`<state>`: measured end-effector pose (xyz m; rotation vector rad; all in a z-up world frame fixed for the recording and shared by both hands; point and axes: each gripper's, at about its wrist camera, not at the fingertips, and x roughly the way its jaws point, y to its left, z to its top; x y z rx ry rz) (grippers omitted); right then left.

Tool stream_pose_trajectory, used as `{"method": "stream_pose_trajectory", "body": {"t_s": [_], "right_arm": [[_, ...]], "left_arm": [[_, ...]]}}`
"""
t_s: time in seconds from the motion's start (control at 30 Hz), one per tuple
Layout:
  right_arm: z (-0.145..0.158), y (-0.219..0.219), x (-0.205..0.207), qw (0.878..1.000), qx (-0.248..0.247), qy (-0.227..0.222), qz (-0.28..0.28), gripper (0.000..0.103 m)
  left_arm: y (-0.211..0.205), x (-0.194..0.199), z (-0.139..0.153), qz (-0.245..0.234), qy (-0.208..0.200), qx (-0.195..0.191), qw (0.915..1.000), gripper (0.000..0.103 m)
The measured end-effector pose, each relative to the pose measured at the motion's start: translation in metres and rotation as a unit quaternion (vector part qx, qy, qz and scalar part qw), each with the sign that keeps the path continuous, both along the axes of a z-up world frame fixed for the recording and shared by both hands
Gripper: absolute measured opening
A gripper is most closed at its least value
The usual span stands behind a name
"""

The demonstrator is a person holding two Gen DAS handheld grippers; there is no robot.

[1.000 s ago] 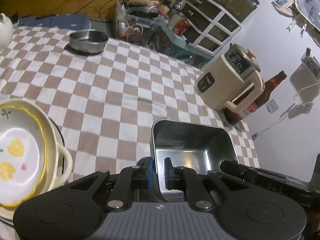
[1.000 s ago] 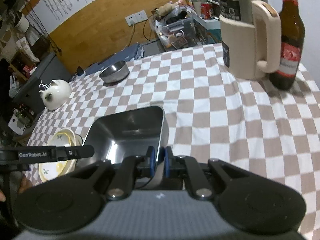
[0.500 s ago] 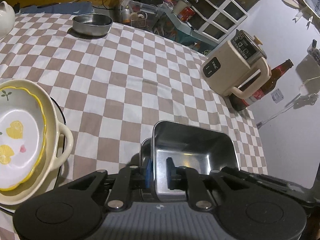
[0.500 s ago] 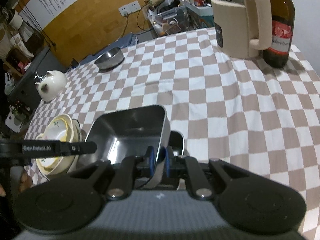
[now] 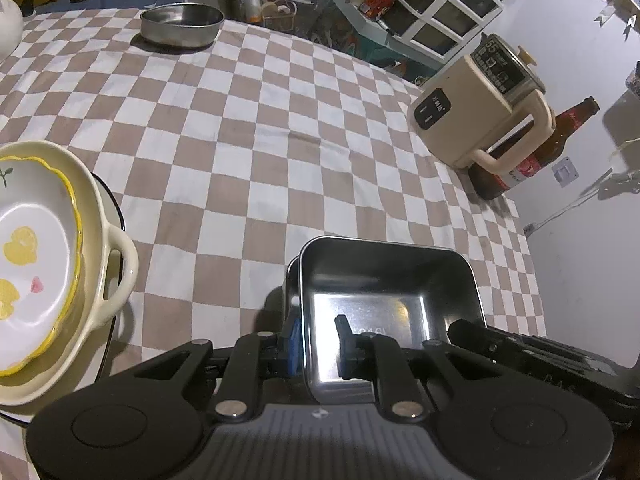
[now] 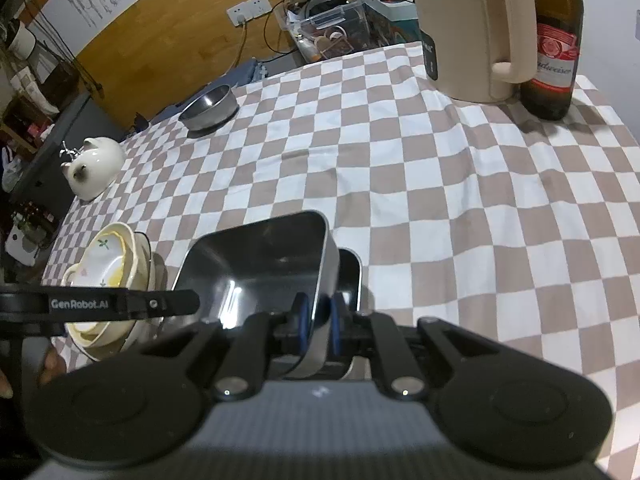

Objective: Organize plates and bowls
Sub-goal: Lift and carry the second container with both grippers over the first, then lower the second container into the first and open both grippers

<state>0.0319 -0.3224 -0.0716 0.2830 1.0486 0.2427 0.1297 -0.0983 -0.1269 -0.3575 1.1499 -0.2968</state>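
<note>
The rectangular steel tray (image 5: 384,292) sits low over a second steel tray (image 6: 349,280) at the near edge of the checkered surface (image 5: 248,152). The left claw (image 5: 320,340) straddles its left wall with a gap showing at the inner finger, so whether it pinches I cannot tell, while the right claw (image 6: 318,320) pinches the right wall. Stacked ceramic bowls (image 5: 44,256) stand just left; a round steel bowl (image 5: 182,24), cream kettle (image 5: 484,104) and beer bottle (image 6: 554,52) stand farther off.

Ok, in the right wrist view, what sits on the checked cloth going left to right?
White teapot → stacked ceramic bowls → round steel bowl → rectangular steel tray → beige kettle → beer bottle.
</note>
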Motion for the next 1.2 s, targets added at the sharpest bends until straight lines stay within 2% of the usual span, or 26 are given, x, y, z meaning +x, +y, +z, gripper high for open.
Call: {"method": "stream_pose_trajectory", "body": {"t_s": [0.2,0.63,0.93,1.1,1.2], "right_arm": [[-0.003,0.007,0.002,1.000,-0.010,0.007,0.008,0.014],[-0.006,0.005,0.007,1.000,-0.018,0.014,0.011,0.014],[-0.010,0.014,0.009,0.998,-0.052,0.009,0.023,0.014],[-0.017,0.016,0.011,0.997,-0.070,0.017,0.016,0.013],[-0.020,0.013,0.013,0.997,-0.072,0.022,0.013,0.010]], "left_arm": [[0.001,0.001,-0.005,0.005,0.012,0.001,0.9999,0.018],[-0.004,0.004,-0.013,-0.007,0.009,0.013,0.9998,0.019],[0.000,0.005,-0.022,-0.006,0.012,0.009,0.9999,0.019],[0.004,0.005,-0.034,0.010,0.040,0.025,0.9988,0.020],[0.009,0.006,-0.039,0.018,0.052,0.013,0.9984,0.022]]}}
